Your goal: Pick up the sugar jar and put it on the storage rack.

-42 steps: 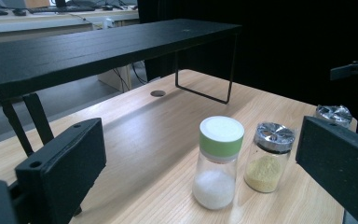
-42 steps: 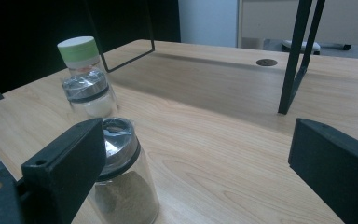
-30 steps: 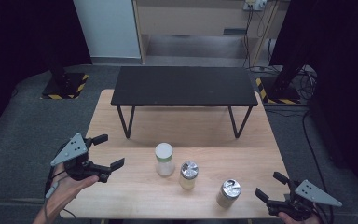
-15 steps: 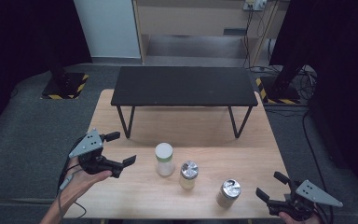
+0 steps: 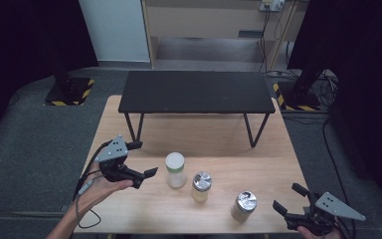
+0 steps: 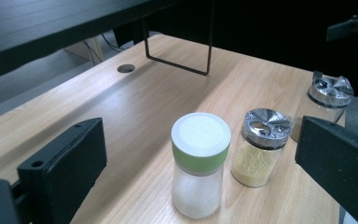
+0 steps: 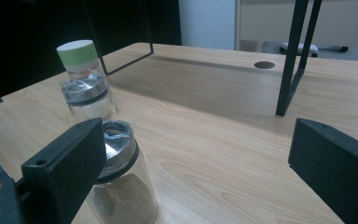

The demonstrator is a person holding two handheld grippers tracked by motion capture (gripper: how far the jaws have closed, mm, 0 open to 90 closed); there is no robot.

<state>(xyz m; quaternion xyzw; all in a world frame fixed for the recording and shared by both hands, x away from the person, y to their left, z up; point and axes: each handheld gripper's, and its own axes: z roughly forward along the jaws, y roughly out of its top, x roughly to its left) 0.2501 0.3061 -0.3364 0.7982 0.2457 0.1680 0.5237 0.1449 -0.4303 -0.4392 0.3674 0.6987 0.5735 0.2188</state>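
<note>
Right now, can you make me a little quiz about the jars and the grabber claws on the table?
1. True or false: the left gripper is open.
2. Which jar is nearest the left gripper? A) green-lidded jar B) yellow-powder jar C) brown-powder jar
3. How many jars have shiny silver lids?

Key: 1 true; 2 A; 3 two.

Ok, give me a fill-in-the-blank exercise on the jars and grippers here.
1. The jar nearest the left gripper has a ____ lid.
2. The jaws of the right gripper stand ____.
3. ____ jars stand on the wooden table.

Missing words: green; open; three
</note>
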